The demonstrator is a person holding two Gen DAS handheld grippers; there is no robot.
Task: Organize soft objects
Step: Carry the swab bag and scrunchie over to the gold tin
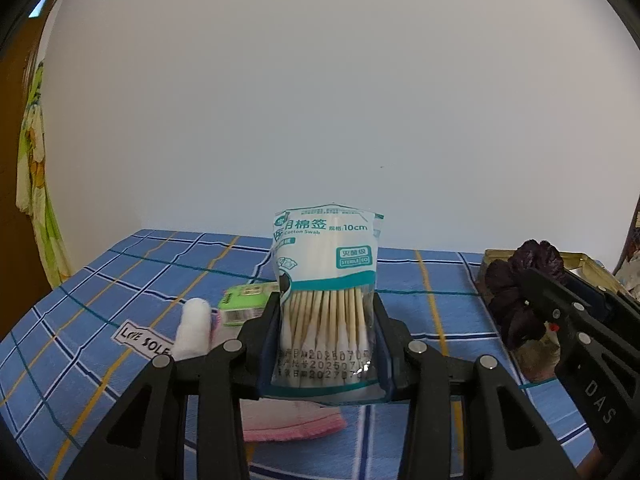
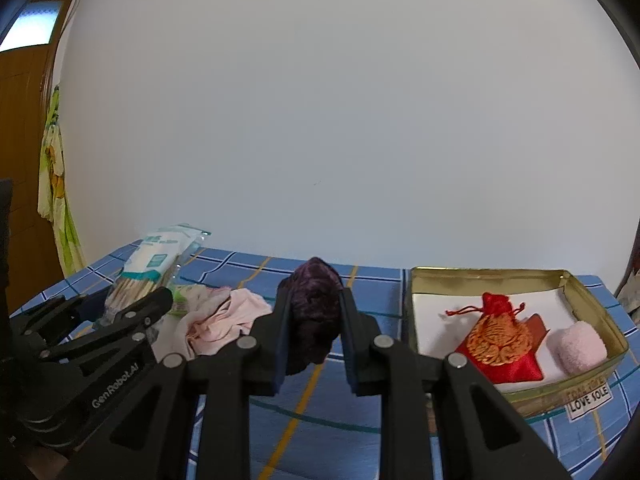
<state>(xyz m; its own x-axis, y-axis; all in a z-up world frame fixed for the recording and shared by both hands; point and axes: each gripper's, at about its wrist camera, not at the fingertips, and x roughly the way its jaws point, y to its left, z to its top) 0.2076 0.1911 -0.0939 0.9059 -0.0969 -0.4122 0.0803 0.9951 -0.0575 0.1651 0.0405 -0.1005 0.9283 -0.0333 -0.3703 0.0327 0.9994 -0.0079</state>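
While the light, crinkly cotton swab packet (image 1: 326, 300) is pinched low by the left gripper (image 1: 326, 344), a soft purple cloth (image 2: 314, 312) is clamped by the right gripper (image 2: 314, 340), left of the tin (image 2: 592, 304).

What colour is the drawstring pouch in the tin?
Red with orange-gold embroidery; right wrist view shows it best.

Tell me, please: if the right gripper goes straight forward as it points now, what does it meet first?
Probably nothing solid soon. The right gripper, shut on the dark purple cloth, points over bare blue checked tablecloth toward the white wall. The gold tin lies off to its right. Depth is unclear.
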